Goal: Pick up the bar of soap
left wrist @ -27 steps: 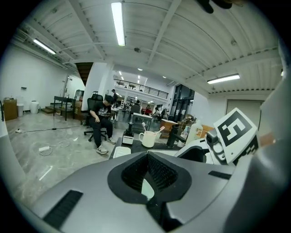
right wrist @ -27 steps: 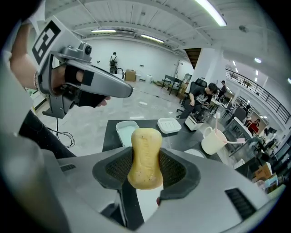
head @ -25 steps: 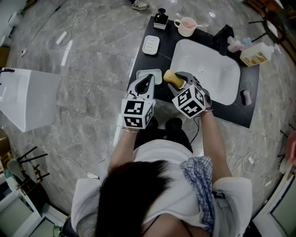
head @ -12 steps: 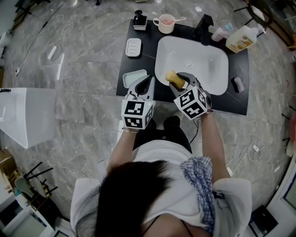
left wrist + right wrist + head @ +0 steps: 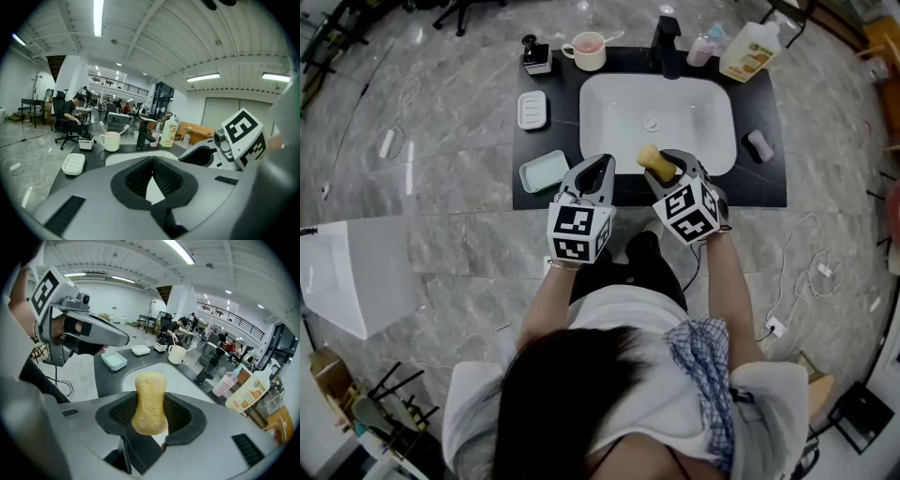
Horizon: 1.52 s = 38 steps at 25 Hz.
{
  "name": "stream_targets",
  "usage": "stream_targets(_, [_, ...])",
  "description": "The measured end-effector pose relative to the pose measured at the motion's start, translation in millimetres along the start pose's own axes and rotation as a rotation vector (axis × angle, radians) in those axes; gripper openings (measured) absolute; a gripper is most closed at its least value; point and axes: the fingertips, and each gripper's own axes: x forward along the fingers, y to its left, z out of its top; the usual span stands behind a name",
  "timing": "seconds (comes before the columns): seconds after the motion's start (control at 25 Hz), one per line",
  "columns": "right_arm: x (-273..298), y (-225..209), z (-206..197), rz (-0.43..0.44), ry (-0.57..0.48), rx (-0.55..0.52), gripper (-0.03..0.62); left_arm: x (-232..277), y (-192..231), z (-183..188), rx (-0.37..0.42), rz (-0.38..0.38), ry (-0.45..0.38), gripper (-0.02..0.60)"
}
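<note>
The right gripper (image 5: 151, 405) pinches the bar of soap (image 5: 150, 401) between its fingers. The yellow bar stands upright out of the pads, raised above the front edge of the sink (image 5: 712, 103). The left gripper (image 5: 597, 167) has its fingers pressed together on nothing and hangs by the sink's front-left corner, above the edge of the dark counter (image 5: 764, 183).

Over the last second the sink has slid in the head view from up and to the right of the grippers to squarely ahead of them. The person seems to have turned to face it. Both grippers keep their pose, and the hold on the soap has not altered.

The pick-up looks finished: the bar is clear of the counter and well away from the white soap dish (image 5: 532, 110) left of the sink. What remains is only to keep the squeeze steady, since soap can slip.
</note>
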Motion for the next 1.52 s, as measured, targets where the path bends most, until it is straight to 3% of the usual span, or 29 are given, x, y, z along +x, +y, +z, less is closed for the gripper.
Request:
stream_targets(0.56, [-40, -44, -59, -0.131, 0.03, 0.129, 0.192, 37, -64, 0, 0.066, -0.13, 0.031, 0.011])
stream_targets(1.52, [-92, -102, -152, -0.259, 0.098, 0.271, 0.19, 102, -170, 8, 0.148, -0.324, 0.055, 0.011])
